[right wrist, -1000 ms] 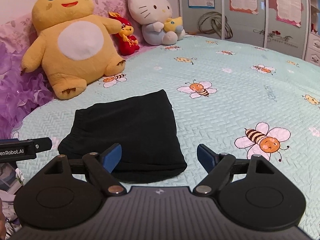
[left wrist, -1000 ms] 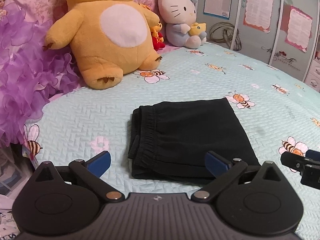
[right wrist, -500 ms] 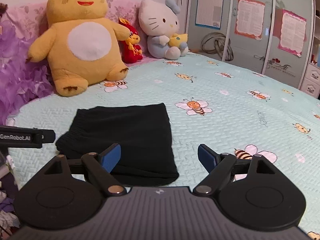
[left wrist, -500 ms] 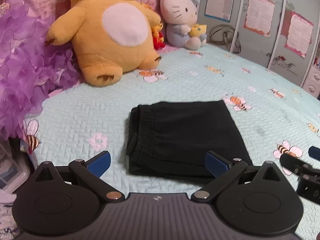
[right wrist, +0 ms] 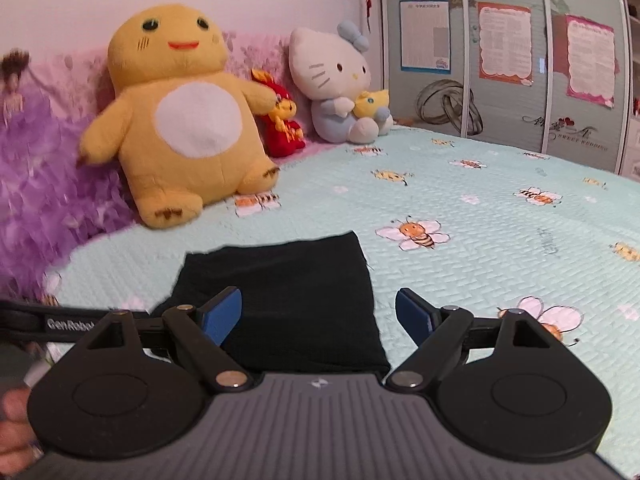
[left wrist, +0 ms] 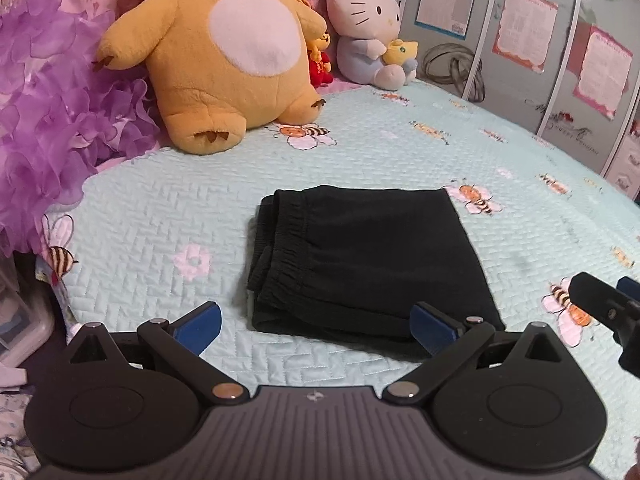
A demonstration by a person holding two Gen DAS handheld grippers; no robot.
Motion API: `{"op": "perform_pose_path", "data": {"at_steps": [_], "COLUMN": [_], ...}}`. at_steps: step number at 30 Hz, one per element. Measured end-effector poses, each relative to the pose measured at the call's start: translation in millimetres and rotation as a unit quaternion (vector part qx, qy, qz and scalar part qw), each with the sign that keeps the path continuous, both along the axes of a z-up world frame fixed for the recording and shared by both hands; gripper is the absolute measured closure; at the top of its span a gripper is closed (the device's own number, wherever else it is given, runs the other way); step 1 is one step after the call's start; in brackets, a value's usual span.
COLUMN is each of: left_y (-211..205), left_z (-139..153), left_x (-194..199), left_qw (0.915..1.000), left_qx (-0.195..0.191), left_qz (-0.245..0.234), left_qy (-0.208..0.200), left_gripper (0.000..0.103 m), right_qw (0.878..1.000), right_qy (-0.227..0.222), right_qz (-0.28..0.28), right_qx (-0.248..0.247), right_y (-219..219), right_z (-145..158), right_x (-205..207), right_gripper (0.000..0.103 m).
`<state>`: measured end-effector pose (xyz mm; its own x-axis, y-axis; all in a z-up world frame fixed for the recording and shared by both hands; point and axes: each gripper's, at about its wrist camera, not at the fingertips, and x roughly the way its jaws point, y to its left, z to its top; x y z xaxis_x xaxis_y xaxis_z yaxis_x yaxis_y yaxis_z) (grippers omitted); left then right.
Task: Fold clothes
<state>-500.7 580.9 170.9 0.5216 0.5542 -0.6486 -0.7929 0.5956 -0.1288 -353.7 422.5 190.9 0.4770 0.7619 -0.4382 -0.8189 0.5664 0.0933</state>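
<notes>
A black garment, folded into a flat rectangle with its elastic waistband on the left, lies on the bee-print quilt. My left gripper hovers open just before its near edge, nothing between the blue pads. In the right wrist view the same garment lies ahead, and my right gripper stands open above its near right corner, holding nothing. The right gripper's finger shows at the right edge of the left view; the left gripper's finger shows at the left of the right view.
A large yellow plush, a small red toy and a white cat plush sit at the head of the bed. Purple ruffles line the left side. A wardrobe with posters stands behind. A hand shows at lower left.
Both grippers have drawn back slightly from the garment and tipped upward, so more of the wall and plush toys shows. Both stayed open; the garment has not moved.
</notes>
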Motion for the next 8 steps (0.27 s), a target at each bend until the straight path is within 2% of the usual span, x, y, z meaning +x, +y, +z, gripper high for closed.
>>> {"op": "perform_pose_path", "data": {"at_steps": [8], "left_y": [-2.6], "left_z": [-0.2], "left_x": [1.4], "left_qw": [0.9999], "left_qx": [-0.008], "left_qz": [-0.001], "left_qy": [-0.009], "left_gripper": [0.0], "right_qw": [1.0], "right_qy": [0.005], "right_qz": [-0.01], "right_qx": [0.011], "right_y": [-2.3], "right_z": [-2.7], "right_x": [-1.2], "right_gripper": [0.021]}}
